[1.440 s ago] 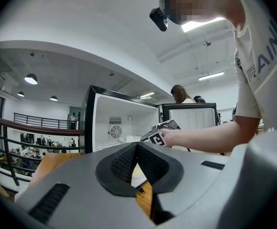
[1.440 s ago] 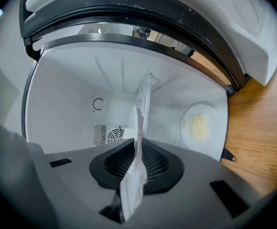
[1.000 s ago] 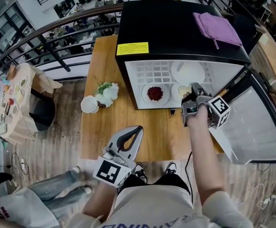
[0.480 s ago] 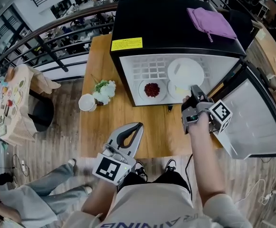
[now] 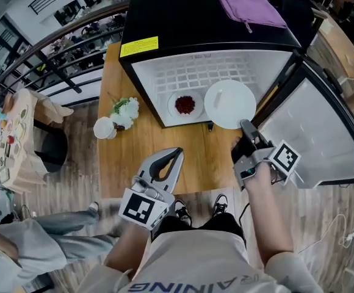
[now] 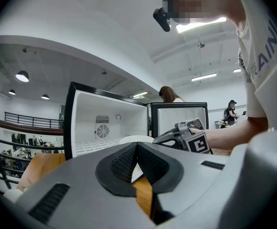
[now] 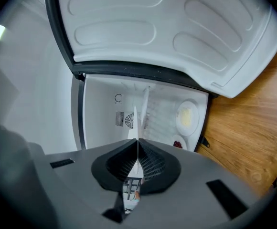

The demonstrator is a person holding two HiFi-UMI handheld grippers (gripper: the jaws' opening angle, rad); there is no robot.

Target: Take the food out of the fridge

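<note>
plate: a white plate (image 5: 229,102) is held about level at the mouth of the fridge (image 5: 207,17), partly over the tabletop (image 5: 128,157); whether food lies on it cannot be told
right tool (image 5: 245,127): jaws are clamped on the plate's near rim, which is seen edge-on between them in the right gripper view
left tool (image 5: 177,153): jaws are together on nothing, held over the tabletop apart from the fridge
inside the fridge: a small dish of red food (image 5: 185,104) and a plate with yellow food (image 7: 187,117) are seen
handling: the plate is judged stiff, smooth, slippery and breakable; with a rim grip it could tip, so it should be kept level
hold: the near rim is best taken, pads set well over the lip
</note>
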